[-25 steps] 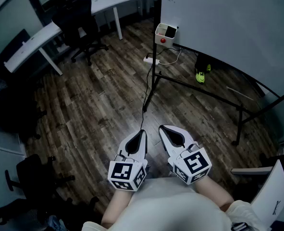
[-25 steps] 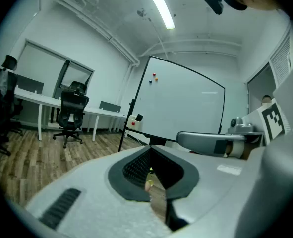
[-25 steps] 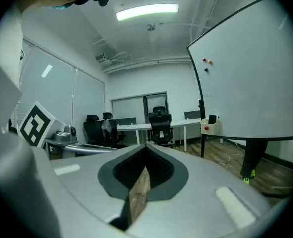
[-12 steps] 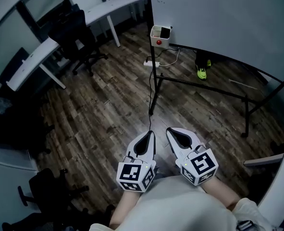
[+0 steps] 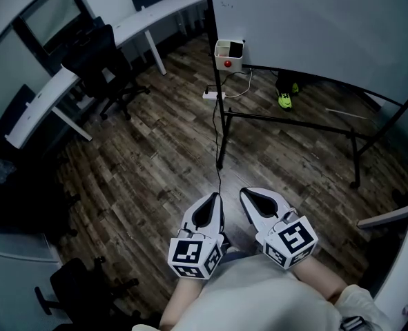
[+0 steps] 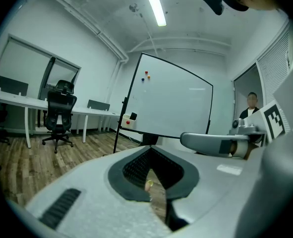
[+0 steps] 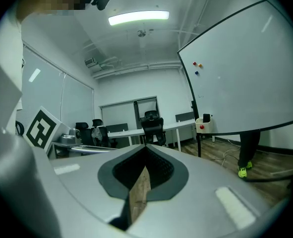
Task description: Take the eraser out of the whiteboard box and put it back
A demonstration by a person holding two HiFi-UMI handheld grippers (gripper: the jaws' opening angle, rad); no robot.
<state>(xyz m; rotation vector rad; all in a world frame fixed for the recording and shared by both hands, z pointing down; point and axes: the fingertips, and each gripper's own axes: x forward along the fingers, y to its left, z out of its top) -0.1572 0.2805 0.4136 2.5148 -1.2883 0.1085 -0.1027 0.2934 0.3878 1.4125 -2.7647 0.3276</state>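
The left gripper (image 5: 214,198) and right gripper (image 5: 248,193) are being held shut, with nothing between the jaws. The dark, slab-like eraser (image 5: 236,48) is being kept well ahead of them, upright in the small white whiteboard box (image 5: 224,55). A snag is being risked on the thin black cable (image 5: 219,179) between, and the light box could be knocked by closed jaws.

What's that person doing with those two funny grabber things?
A person stands on the wooden floor holding the left gripper and the right gripper close to the body, both with jaws shut and empty. The small white box hangs at the corner of the whiteboard, far ahead. Nothing has been taken from it yet.
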